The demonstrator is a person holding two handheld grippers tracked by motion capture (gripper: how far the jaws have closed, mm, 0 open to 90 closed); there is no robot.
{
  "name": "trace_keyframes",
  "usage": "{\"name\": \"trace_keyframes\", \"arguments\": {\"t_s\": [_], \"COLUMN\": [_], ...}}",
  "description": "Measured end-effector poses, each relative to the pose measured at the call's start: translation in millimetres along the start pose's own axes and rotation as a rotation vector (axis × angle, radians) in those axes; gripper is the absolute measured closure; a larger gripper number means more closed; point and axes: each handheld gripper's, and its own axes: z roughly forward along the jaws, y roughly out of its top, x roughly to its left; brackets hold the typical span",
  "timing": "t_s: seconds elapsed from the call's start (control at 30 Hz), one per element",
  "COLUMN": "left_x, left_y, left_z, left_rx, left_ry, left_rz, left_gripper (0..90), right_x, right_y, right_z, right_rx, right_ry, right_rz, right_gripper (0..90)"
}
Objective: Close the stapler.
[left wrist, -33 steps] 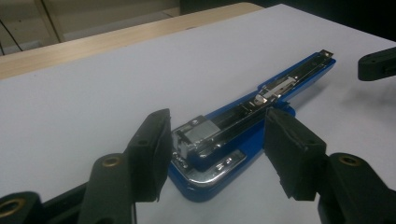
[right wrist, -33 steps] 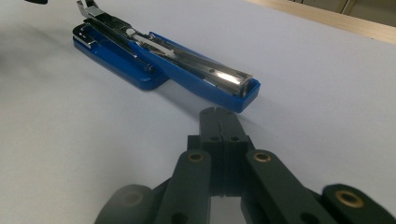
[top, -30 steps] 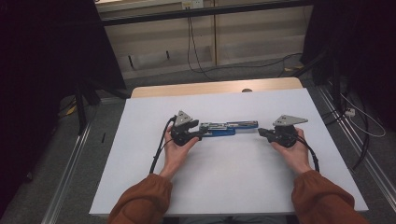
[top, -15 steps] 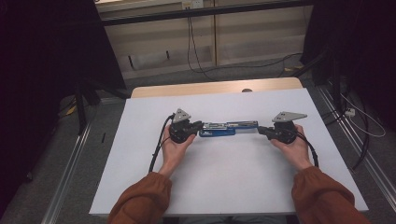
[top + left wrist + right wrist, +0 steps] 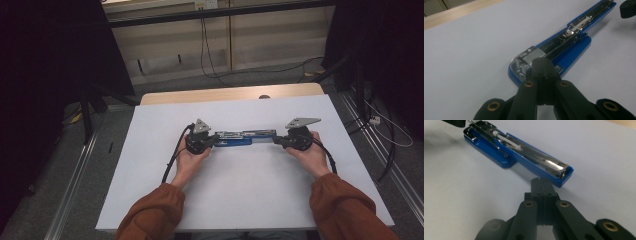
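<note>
A blue stapler [image 5: 242,137] lies folded out flat on the white table [image 5: 240,195], its metal staple channel facing up. My left gripper [image 5: 212,141] is at the stapler's left, hinged end. Its jaws have just been closing and now stand together, with nothing between them. In the left gripper view its tips [image 5: 542,62] rest right at the metal hinge block of the stapler [image 5: 564,47]. My right gripper [image 5: 276,140] is shut at the right end. In the right gripper view its tips [image 5: 542,182] sit just short of the stapler's [image 5: 524,152] blue nose.
A wooden strip [image 5: 230,94] runs along the table's far edge. Cables [image 5: 205,50] trail on the floor behind it and at the right. Dark stands [image 5: 90,105] flank the table. The person's sleeves [image 5: 150,215] come in at the bottom.
</note>
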Motion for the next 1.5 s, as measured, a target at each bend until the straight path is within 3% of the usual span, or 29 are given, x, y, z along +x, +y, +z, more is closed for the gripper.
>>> {"name": "trace_keyframes", "arguments": {"t_s": [0.27, 0.4, 0.53, 0.57, 0.77, 1.1, 1.5], "left_x": [-8.1, -6.0, -5.2, -5.0, -4.4, -3.9, -3.1], "left_y": [-1.1, -0.4, -2.1, -2.6, -3.5, -3.6, -4.3], "left_z": [8.2, 9.6, 9.8, 9.9, 10.9, 10.6, 10.5], "left_rx": [0.015, 0.014, 0.001, -0.002, -0.016, -0.015, -0.015], "left_ry": [-0.007, -0.016, -0.023, -0.03, -0.021, -0.02, -0.03], "left_rz": [0.016, 0.004, 0.0, -0.019, -0.015, -0.01, -0.015], "left_gripper": [90.0, 90.0, 90.0, 90.0, 90.0, 90.0, 90.0], "right_x": [2.1, 1.5, 1.4, 1.4, 2.0, 0.7, 1.0], "right_y": [-3.7, -4.7, -5.3, -5.3, -4.2, -2.3, -2.1], "right_z": [14.7, 18.8, 19.4, 19.5, 19.9, 23.5, 23.5], "right_rx": [0.044, 0.061, 0.056, 0.056, 0.061, 0.054, 0.045], "right_ry": [0.0, -0.001, 0.001, 0.001, -0.03, -0.056, -0.059], "right_rz": [0.003, 0.008, 0.02, 0.022, 0.009, 0.028, 0.023], "right_gripper": [90.0, 90.0, 90.0, 90.0, 90.0, 90.0, 90.0]}}
